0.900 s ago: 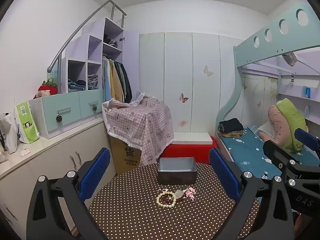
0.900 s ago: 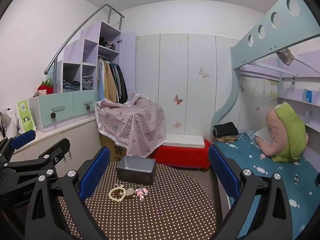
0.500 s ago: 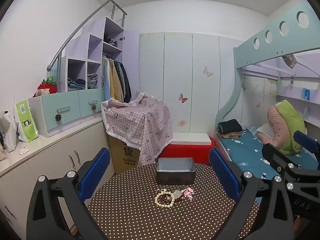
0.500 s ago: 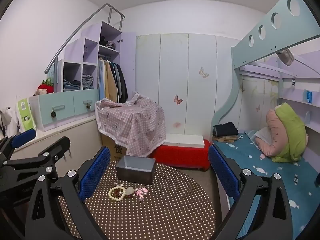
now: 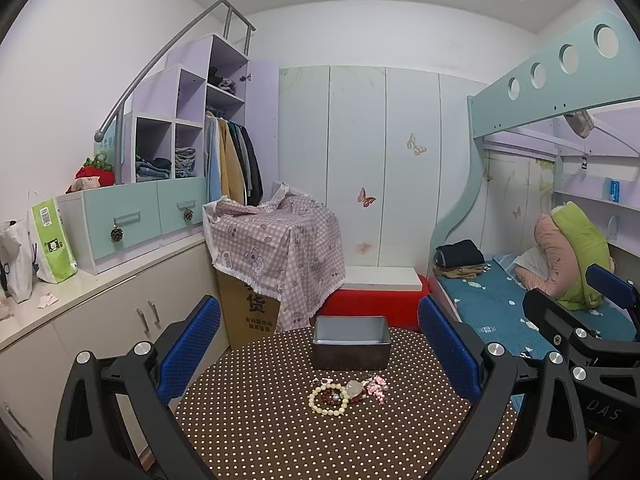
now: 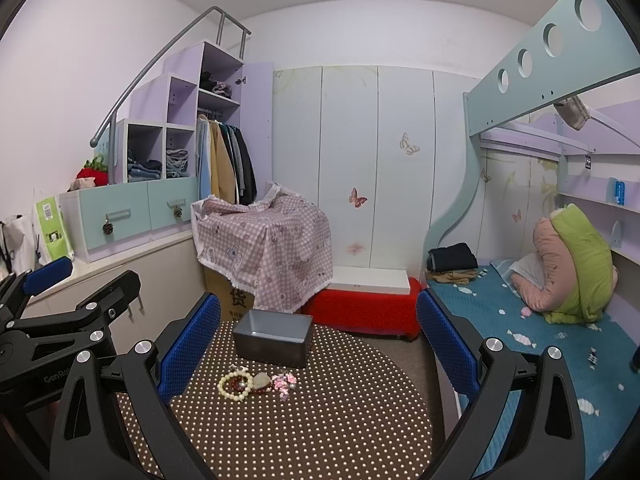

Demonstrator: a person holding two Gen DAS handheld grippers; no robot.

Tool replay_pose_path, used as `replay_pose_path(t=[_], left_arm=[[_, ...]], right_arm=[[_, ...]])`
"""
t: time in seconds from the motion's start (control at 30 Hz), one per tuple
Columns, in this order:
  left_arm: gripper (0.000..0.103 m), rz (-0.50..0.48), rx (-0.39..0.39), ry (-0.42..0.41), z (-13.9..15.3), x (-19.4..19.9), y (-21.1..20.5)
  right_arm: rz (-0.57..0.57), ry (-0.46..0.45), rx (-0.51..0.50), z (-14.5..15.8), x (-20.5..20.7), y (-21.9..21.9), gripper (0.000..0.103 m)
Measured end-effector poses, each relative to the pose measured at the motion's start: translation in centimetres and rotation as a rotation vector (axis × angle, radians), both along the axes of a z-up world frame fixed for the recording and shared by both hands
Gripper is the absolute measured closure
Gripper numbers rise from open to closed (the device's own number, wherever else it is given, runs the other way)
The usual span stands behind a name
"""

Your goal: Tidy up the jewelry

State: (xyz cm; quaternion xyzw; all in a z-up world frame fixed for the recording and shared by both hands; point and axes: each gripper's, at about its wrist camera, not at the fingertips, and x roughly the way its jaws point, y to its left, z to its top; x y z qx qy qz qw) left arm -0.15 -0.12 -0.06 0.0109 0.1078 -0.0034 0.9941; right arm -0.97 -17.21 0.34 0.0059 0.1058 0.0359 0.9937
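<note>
A small heap of jewelry lies on the brown polka-dot table point(image 5: 280, 440): a cream bead bracelet point(image 5: 327, 398) around dark red beads, a clear stone point(image 5: 354, 388) and a pink flower piece point(image 5: 376, 385). Behind it stands an empty grey box point(image 5: 351, 342). My left gripper point(image 5: 318, 320) hovers open, short of the heap, nothing between its blue pads. My right gripper point(image 6: 318, 316) is open too, with the bracelet point(image 6: 236, 386), pink piece point(image 6: 284, 382) and box point(image 6: 274, 338) ahead to its left. Each gripper shows in the other's view: the right gripper point(image 5: 580, 300) and the left gripper point(image 6: 80, 280).
A cardboard carton under a pink checked cloth point(image 5: 276, 240) and a red bench point(image 5: 372, 308) stand beyond the table. White cabinets point(image 5: 120, 320) with bags run along the left. A bunk bed point(image 6: 540, 340) with a blue sheet and pillows fills the right.
</note>
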Motion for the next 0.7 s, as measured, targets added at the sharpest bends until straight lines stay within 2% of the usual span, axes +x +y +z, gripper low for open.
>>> replay_pose_path(t=[0.7], left_arm=[[0.007, 0.003, 0.0, 0.002, 0.36, -0.15, -0.04]], right_arm=[[0.0, 0.006, 0.004, -0.8, 0.32, 0.25, 0.008]])
